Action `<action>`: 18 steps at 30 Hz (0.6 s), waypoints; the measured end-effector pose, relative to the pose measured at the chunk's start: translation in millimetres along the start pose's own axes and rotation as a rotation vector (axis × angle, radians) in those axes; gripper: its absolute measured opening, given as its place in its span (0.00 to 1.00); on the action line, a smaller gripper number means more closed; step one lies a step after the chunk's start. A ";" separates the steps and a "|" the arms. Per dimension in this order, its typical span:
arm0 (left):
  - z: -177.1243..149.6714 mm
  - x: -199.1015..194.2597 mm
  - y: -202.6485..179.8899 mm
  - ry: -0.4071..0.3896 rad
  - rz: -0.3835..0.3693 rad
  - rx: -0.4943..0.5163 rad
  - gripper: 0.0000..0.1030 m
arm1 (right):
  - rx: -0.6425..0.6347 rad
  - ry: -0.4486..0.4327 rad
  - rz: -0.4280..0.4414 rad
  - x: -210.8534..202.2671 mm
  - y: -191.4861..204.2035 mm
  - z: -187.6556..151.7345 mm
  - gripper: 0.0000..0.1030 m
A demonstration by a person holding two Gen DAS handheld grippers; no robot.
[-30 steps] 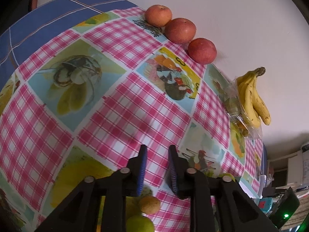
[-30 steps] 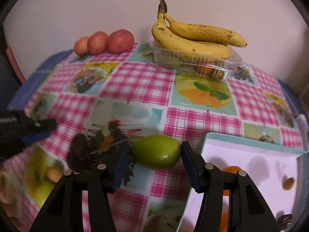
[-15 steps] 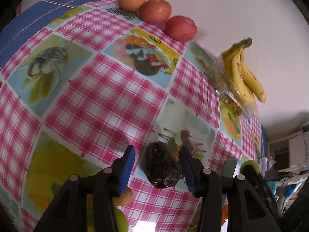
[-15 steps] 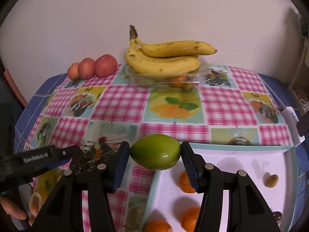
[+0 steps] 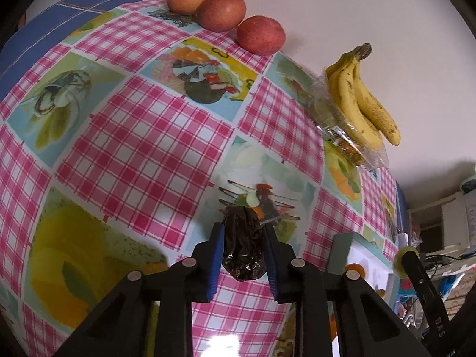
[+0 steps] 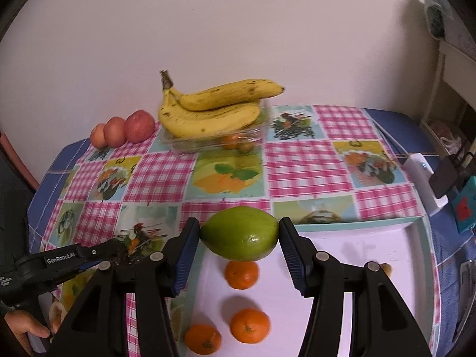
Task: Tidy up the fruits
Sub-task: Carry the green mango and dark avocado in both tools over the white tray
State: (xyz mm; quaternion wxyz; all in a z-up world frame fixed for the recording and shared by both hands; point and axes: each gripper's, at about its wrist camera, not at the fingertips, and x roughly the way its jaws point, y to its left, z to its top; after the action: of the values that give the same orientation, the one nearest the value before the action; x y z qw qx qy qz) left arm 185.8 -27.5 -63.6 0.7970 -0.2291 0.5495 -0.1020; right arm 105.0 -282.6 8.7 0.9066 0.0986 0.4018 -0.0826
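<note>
- Right claw (image 6: 239,233) is clamped on a green mango (image 6: 239,233) above the white tray (image 6: 357,247); rolling is risked if released high.
- Left claw (image 5: 242,248) is closed on a dark wrinkled fruit (image 5: 242,248); crushing is possible.

1. Table (image 6: 300,163), covered in a pink-checked cloth with fruit pictures.
2. Clear plastic punnet (image 6: 214,141), at the far edge by the wall; bananas (image 6: 208,113) rest on top of it.
3. Three red apples (image 6: 122,131), in a row left of the punnet.
4. White tray (image 6: 357,238), on the near side of the punnet, to its right.
</note>
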 end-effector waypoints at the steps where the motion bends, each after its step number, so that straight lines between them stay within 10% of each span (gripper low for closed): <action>1: -0.3 -2.4 -1.4 -0.005 -0.002 0.002 0.26 | 0.008 -0.004 -0.002 -3.1 -4.4 0.7 0.55; 18: -32.0 -48.5 -92.6 -0.060 -0.126 0.204 0.26 | 0.115 -0.068 -0.110 -81.4 -73.3 6.0 0.55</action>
State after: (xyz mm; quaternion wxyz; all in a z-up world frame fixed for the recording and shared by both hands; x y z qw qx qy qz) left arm 146.3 -96.4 11.5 0.8243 -0.1837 0.4966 -0.2004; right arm 38.5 -349.2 65.1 0.9067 0.1254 0.3701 -0.1588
